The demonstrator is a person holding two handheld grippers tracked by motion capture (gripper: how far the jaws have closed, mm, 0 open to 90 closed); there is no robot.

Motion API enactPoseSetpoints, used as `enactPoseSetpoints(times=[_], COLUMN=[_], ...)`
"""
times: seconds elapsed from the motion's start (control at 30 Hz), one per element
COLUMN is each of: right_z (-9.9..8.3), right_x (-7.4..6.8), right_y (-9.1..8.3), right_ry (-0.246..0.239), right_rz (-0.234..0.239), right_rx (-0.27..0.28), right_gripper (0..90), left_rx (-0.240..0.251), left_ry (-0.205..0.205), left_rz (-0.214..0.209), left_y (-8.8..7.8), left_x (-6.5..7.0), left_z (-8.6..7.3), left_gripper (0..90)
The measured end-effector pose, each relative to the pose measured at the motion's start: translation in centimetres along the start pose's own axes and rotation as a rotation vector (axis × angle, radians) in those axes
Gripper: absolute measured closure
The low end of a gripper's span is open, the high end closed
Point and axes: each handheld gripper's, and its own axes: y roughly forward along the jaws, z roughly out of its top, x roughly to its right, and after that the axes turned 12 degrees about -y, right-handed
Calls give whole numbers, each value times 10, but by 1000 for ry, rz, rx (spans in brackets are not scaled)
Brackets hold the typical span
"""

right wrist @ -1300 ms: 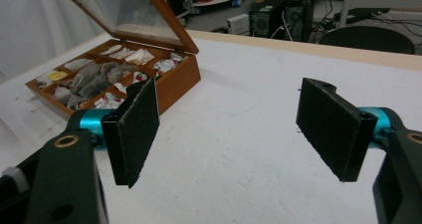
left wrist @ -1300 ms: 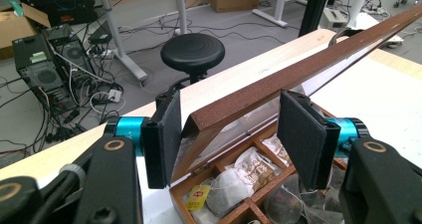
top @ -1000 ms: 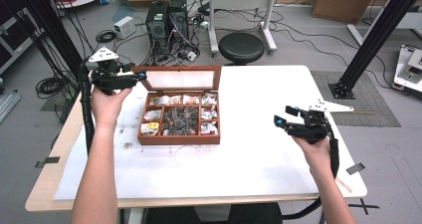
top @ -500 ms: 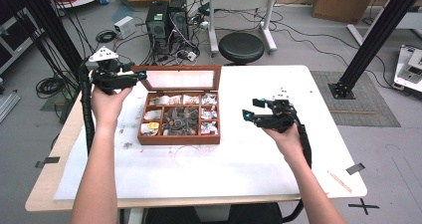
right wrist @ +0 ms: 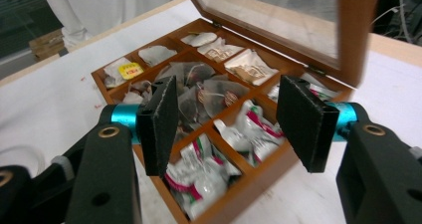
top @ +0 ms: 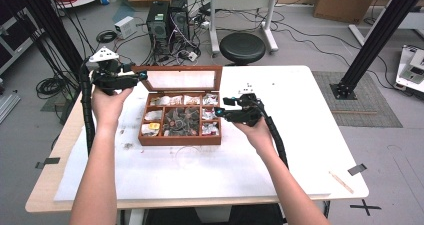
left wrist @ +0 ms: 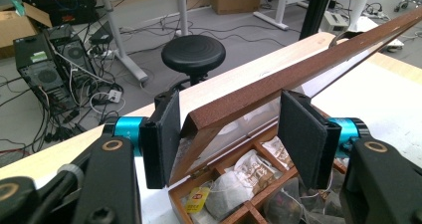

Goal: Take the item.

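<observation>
My right gripper [right wrist: 226,129] hangs just over the near right edge of the wooden tea box [top: 180,139], jaws spread wide with nothing between them; directly below the gap lie the red-and-white packets [right wrist: 199,179] in the box's edge compartments. Beyond them sit the dark tea bags [right wrist: 204,92] in the middle. My left gripper [left wrist: 231,134] is at the box's far left corner, jaws likewise released, straddling the corner of the raised glass lid [left wrist: 298,69] without touching it. The white table [top: 300,150] lies bare to the right of the box.
</observation>
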Motion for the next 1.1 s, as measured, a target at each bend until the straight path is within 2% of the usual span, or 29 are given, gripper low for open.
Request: enactPoseSetpoints(times=[0.2, 0.4, 0.57, 0.83, 0.97, 1.1], right_z=[6, 11, 11, 10, 7, 6], right_x=[-8, -20, -30, -39, -40, -42], right_y=[29, 51, 68, 84, 91, 95], right_ry=[-19, -49, -44, -30, -6, -2], right_rz=[42, 63, 78, 91, 95, 93], right_rx=[-52, -77, -108, -154, -182, -209], right_gripper=[478, 524, 573, 603, 610, 624], left_rx=[-7, -6, -10, -11, -11, -13], left_ry=[9, 9, 19, 18, 18, 20], left_rz=[-2, -1, 4, 4, 4, 3], left_y=[0, 0, 0, 0, 0, -1], left_x=[0, 0, 1, 1, 1, 1], left_z=[0, 0, 0, 0, 0, 0], left_gripper=[428, 428, 428, 427, 428, 427])
